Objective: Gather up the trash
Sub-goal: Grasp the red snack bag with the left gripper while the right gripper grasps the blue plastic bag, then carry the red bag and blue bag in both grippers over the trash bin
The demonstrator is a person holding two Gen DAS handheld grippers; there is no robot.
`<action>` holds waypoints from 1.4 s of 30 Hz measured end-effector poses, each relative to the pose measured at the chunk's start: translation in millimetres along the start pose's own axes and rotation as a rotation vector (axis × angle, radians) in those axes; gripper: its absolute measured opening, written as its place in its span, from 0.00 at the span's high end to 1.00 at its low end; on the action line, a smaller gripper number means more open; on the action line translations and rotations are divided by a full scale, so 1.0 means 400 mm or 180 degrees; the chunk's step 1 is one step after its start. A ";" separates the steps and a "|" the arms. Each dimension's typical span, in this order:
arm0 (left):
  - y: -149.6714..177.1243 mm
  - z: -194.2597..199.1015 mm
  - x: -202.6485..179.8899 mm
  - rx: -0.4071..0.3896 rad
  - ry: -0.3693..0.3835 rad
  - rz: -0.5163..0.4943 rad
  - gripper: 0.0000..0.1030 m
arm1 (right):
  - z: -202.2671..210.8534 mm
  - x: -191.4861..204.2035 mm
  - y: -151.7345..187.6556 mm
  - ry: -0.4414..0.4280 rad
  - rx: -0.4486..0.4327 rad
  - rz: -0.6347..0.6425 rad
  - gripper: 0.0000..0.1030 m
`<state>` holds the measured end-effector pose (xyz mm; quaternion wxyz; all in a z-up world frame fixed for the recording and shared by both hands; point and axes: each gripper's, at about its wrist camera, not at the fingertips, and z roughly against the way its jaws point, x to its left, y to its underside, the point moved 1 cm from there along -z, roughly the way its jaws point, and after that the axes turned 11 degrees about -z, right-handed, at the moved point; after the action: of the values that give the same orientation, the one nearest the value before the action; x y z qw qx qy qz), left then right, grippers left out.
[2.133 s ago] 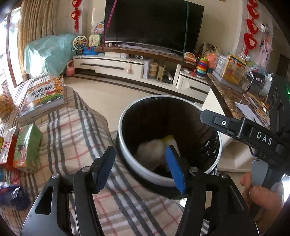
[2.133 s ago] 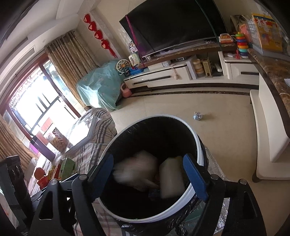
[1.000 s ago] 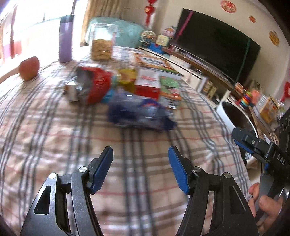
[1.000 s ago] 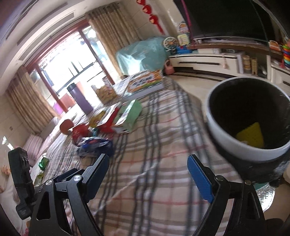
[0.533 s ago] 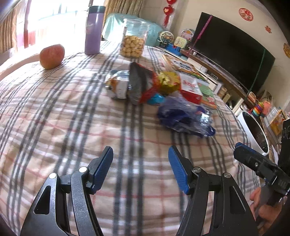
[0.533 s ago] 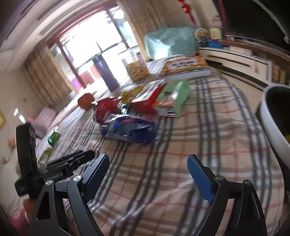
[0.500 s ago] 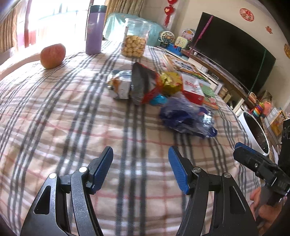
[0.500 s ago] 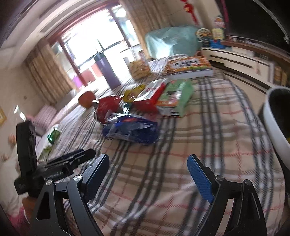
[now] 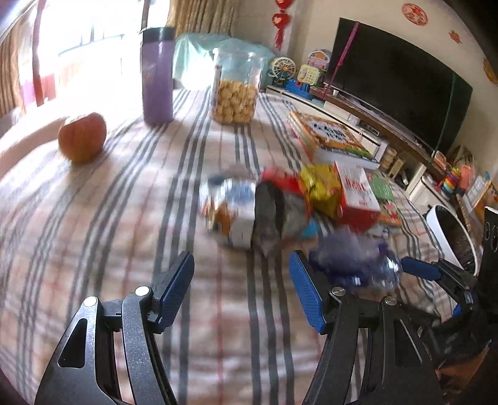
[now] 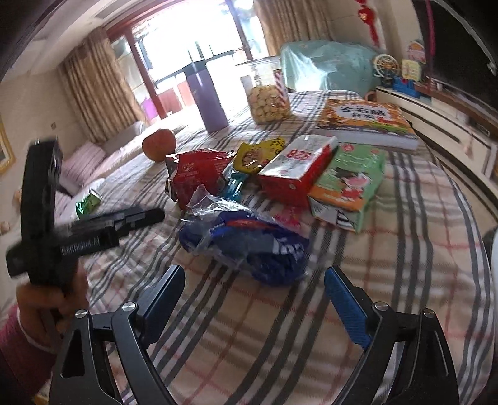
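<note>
Left gripper [image 9: 241, 289]: fingers spread, empty, above the plaid cloth [image 9: 124, 218].
Right gripper [image 10: 253, 300]: fingers spread, empty, just short of the blue bag [image 10: 246, 240].
Trash: wrappers heaped mid-table; bin [image 9: 451, 236] at the far edge.
Risk: the crinkly bag may slip from a shallow pinch, or the fingers snag cloth.
Risk: the nearby red box [image 10: 295, 169] may get nudged.

Bright daylight is pouring through tall windows [image 10: 193, 40] flanked by beige pleated curtains [image 10: 96, 93]. A large black flat-screen television [image 9: 395, 84] is sitting on a low white media cabinet [image 9: 351, 124] against the cream wall [image 9: 317, 28].
</note>
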<state>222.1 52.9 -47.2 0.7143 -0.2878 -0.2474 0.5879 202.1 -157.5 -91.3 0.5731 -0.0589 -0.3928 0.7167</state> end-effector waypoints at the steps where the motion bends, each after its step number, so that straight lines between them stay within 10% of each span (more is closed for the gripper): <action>1: -0.012 -0.005 0.000 -0.0007 -0.0014 -0.0045 0.37 | -0.007 0.003 -0.005 0.0002 0.0022 0.0041 0.10; 7: -0.060 -0.046 -0.015 -0.0024 -0.0131 -0.0312 0.38 | -0.045 0.022 -0.028 0.0058 0.0095 0.0267 0.10; 10: -0.065 -0.059 -0.027 -0.0027 -0.0066 -0.0369 0.61 | -0.061 0.027 -0.032 0.0040 0.0134 0.0261 0.12; 14: -0.062 -0.062 -0.048 -0.0027 -0.0002 -0.0442 0.94 | -0.068 0.017 -0.028 0.0085 0.0168 0.0155 0.52; 20: -0.037 -0.023 -0.074 -0.0128 0.0115 -0.0428 0.99 | -0.016 -0.030 -0.008 0.0012 0.0053 -0.0177 0.64; 37: 0.048 0.083 -0.171 -0.0198 0.0509 -0.0337 0.99 | 0.152 -0.153 0.080 0.0092 -0.0165 -0.0696 0.66; 42: 0.058 0.083 -0.187 -0.0174 0.0519 -0.0352 0.99 | 0.142 -0.163 0.073 0.0126 -0.0092 -0.0760 0.30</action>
<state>169.0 -13.2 -41.0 0.7553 -0.3400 -0.2199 0.5153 170.9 -243.2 -94.6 0.6611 -0.0341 -0.3960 0.6364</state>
